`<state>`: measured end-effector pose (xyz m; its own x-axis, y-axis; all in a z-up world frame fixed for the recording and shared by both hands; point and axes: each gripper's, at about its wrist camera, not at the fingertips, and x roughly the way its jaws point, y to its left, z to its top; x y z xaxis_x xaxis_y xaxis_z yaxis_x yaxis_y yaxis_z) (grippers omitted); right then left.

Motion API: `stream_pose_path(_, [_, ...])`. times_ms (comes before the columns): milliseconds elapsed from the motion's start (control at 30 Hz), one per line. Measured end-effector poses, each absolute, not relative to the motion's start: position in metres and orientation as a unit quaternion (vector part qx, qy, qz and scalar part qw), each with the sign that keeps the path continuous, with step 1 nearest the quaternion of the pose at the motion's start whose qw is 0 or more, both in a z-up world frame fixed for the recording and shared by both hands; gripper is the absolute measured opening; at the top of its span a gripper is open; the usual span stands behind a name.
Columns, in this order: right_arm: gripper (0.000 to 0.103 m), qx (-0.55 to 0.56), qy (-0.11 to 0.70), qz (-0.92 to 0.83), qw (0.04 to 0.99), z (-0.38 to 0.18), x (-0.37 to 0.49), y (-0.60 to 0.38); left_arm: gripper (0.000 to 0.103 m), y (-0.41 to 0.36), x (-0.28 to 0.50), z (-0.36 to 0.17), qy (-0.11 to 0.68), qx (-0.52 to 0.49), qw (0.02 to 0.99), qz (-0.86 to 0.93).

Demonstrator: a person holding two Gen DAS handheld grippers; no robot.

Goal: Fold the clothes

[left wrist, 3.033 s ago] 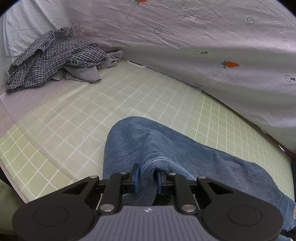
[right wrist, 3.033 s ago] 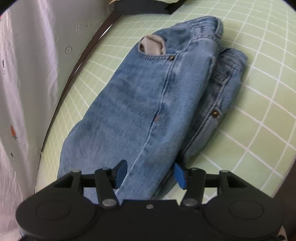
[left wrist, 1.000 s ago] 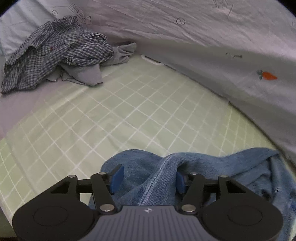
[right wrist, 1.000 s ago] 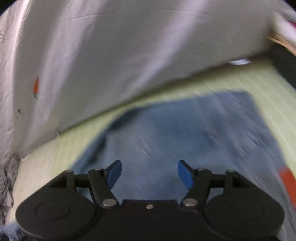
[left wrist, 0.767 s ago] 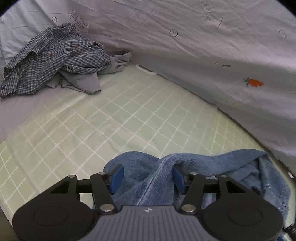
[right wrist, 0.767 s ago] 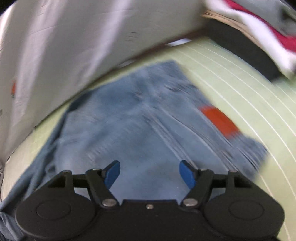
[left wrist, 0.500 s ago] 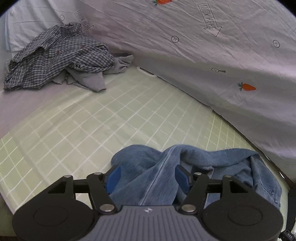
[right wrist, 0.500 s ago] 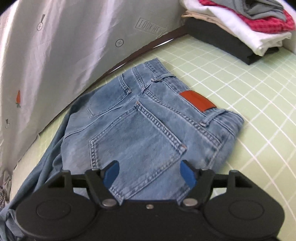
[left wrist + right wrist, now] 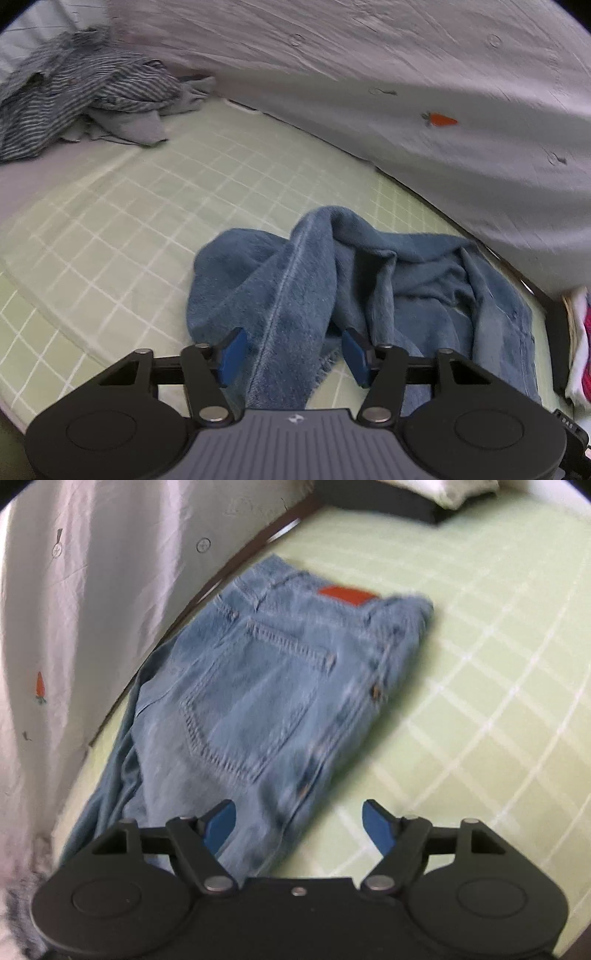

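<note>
Jeans half laid out: waist flat, legs bunched, both claws spread and holding nothing

Take the jeans (image 9: 258, 686) as your landmark on the green checked sheet (image 9: 498, 657): their waist end lies flat, back pocket and orange patch up, close along the hanging cloth (image 9: 424, 110), while the leg end (image 9: 295, 280) lies crumpled in ridges. If you fold over that bunching, you trap the creases and the fold comes out lumpy and skewed. Your left gripper (image 9: 293, 354) straddles a raised denim seam with its jaws apart; close there and you may pinch one layer only, dragging the flat half askew. Your right gripper (image 9: 299, 825), also spread wide, hovers at the jeans' near edge, half over bare sheet, so it could catch bedding too.
</note>
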<state>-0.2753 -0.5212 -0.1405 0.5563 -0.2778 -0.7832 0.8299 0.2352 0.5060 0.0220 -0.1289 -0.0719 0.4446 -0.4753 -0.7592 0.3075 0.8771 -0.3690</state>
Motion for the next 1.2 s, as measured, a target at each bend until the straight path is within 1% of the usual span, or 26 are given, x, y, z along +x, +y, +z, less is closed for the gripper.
stream_pose_path(67, [0.076,0.501,0.276,-0.371,0.731,-0.144,-0.272,-0.515,0.015,-0.127,0.025,-0.076,0.478,-0.087,0.841,-0.237])
stream_pose_path(167, [0.074,0.517,0.267,-0.362,0.728,-0.15,-0.267,-0.506,0.004,-0.119,0.029,-0.075,0.477,-0.089,0.84,-0.243])
stream_pose_path(200, [0.069,0.523,0.264,-0.359,0.727,-0.152,-0.265,-0.503,0.003,-0.116,0.031,-0.072,0.477,-0.09,0.84,-0.245])
stream_pose_path(233, [0.06,0.528,0.262,-0.356,0.725,-0.154,-0.264,-0.5,0.002,-0.112,0.034,-0.068,0.473,-0.086,0.842,-0.245])
stream_pose_path(267, [0.054,0.533,0.259,-0.353,0.724,-0.156,-0.262,-0.497,0.001,-0.108,0.036,-0.063,0.469,-0.081,0.844,-0.246])
stream_pose_path(300, [0.045,0.539,0.256,-0.349,0.723,-0.158,-0.26,-0.494,0.001,-0.103,0.039,-0.057,0.462,-0.075,0.85,-0.242])
stream_pose_path(333, [0.041,0.544,0.253,-0.346,0.721,-0.16,-0.259,-0.491,0.001,-0.099,0.041,-0.051,0.453,-0.069,0.856,-0.238])
stream_pose_path(400, [0.038,0.555,0.247,-0.34,0.718,-0.164,-0.255,-0.485,0.001,-0.088,0.05,-0.039,0.438,-0.067,0.865,-0.234])
stream_pose_path(667, [0.038,0.559,0.236,-0.368,0.704,-0.168,-0.238,-0.475,0.001,-0.077,0.122,-0.008,0.378,-0.07,0.895,-0.229])
stream_pose_path(900, [0.038,0.541,0.233,-0.405,0.699,-0.162,-0.225,-0.473,0.0,-0.104,0.23,0.026,0.294,-0.059,0.923,-0.242])
stream_pose_path(967, [0.038,0.543,0.227,-0.419,0.692,-0.162,-0.224,-0.474,0.0,-0.106,0.247,0.026,0.292,-0.075,0.925,-0.231])
stream_pose_path(1033, [0.041,0.544,0.224,-0.429,0.686,-0.161,-0.22,-0.475,0.001,-0.106,0.261,0.026,0.294,-0.094,0.926,-0.218])
stream_pose_path(1067, [0.042,0.542,0.226,-0.433,0.683,-0.16,-0.218,-0.476,0.006,-0.106,0.269,0.026,0.295,-0.104,0.926,-0.212])
stream_pose_path(1100, [0.043,0.54,0.23,-0.436,0.682,-0.16,-0.215,-0.477,0.015,-0.106,0.276,0.025,0.295,-0.113,0.926,-0.206])
stream_pose_path(1133, [0.044,0.535,0.238,-0.438,0.682,-0.159,-0.211,-0.478,0.022,-0.106,0.283,0.025,0.296,-0.123,0.926,-0.2])
stream_pose_path(1167, [0.045,0.531,0.244,-0.439,0.683,-0.159,-0.208,-0.479,0.032,-0.106,0.279,0.014,0.315,-0.127,0.917,-0.208])
stream_pose_path(1200, [0.046,0.527,0.248,-0.439,0.684,-0.158,-0.206,-0.48,0.034,-0.105,0.271,-0.001,0.339,-0.128,0.905,-0.221])
